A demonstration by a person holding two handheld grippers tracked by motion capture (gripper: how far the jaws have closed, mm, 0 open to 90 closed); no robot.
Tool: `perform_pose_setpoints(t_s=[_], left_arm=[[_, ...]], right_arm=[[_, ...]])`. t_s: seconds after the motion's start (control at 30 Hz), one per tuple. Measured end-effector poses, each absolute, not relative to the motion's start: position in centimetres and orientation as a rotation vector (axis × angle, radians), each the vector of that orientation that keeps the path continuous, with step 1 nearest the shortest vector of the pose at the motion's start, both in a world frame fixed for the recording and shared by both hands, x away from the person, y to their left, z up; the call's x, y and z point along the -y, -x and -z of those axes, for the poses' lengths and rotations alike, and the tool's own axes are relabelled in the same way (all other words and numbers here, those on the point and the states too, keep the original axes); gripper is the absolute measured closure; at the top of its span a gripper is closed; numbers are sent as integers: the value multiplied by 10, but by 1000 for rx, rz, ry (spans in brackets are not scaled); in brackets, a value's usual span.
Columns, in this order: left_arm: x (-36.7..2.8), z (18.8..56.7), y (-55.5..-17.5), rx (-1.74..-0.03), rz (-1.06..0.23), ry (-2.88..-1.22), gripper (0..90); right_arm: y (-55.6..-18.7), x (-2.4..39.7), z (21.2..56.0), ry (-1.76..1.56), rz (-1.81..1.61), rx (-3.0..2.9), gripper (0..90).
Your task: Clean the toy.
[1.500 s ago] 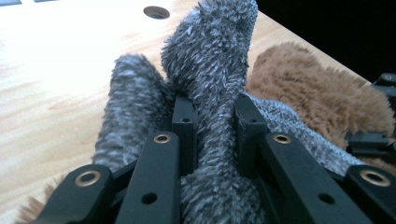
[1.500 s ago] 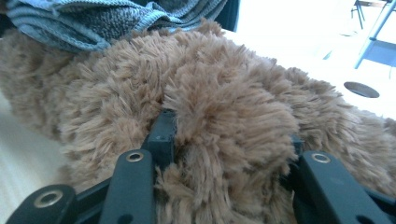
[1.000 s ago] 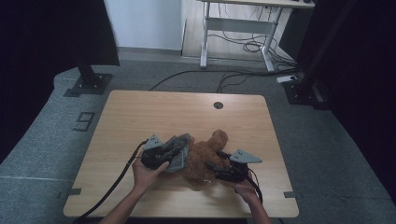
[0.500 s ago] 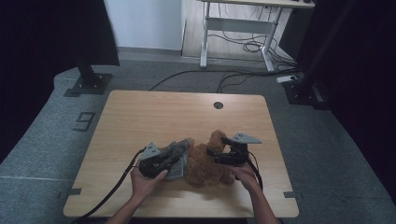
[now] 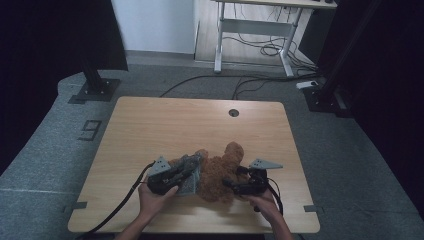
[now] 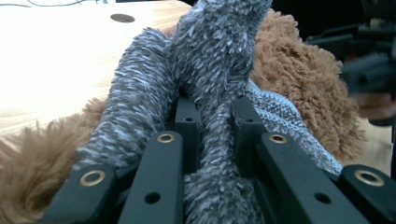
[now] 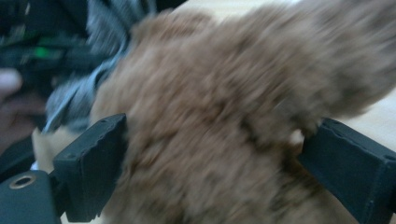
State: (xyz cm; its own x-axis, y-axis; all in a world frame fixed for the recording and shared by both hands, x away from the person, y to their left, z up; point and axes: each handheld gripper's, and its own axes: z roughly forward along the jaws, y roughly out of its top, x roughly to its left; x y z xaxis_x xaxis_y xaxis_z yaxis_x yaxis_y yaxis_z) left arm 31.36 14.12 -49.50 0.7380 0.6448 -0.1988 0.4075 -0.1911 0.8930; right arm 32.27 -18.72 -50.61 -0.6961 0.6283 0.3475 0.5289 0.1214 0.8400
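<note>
Grey cloth point(image 6: 205, 70) in left tongs point(image 6: 215, 121), brown plush toy point(image 7: 224, 121) between wide right tongs point(image 7: 219, 168).

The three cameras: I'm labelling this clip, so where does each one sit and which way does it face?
High view: above the person's side of the table, looking forward and down; both forearms show.
Left gripper view: rides the left gripper, looking along jaws shut on the grey fuzzy cloth.
Right gripper view: rides the right gripper, jaws wide around the brown plush toy.
All share the toy.
</note>
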Motion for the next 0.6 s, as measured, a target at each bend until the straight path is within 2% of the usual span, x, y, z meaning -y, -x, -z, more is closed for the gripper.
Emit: perform_pose_setpoints(t_s=[0.13, 0.2, 0.3, 0.37, 0.5, 0.6], left_arm=[[-142, 495, -314, -820, -255, -1820, 764], [-142, 495, -315, -822, -257, -1818, 763], [-142, 494, -319, -824, -248, -1807, 762], [-141, 491, -324, -824, -237, -1805, 760], [-138, 482, -336, -827, -233, -1815, 755], [-136, 476, -348, -843, -252, -1813, 753]], right_arm=[[-321, 161, 515, -1069, -1469, -2387, 69], [-325, 152, 518, -1040, -1394, -2373, 158], [-329, 151, 518, -1002, -1369, -2349, 358], [-330, 150, 518, -986, -1360, -2311, 451], [-336, 148, 519, -990, -1374, -2205, 532], [-345, 146, 518, -992, -1370, -2135, 559]])
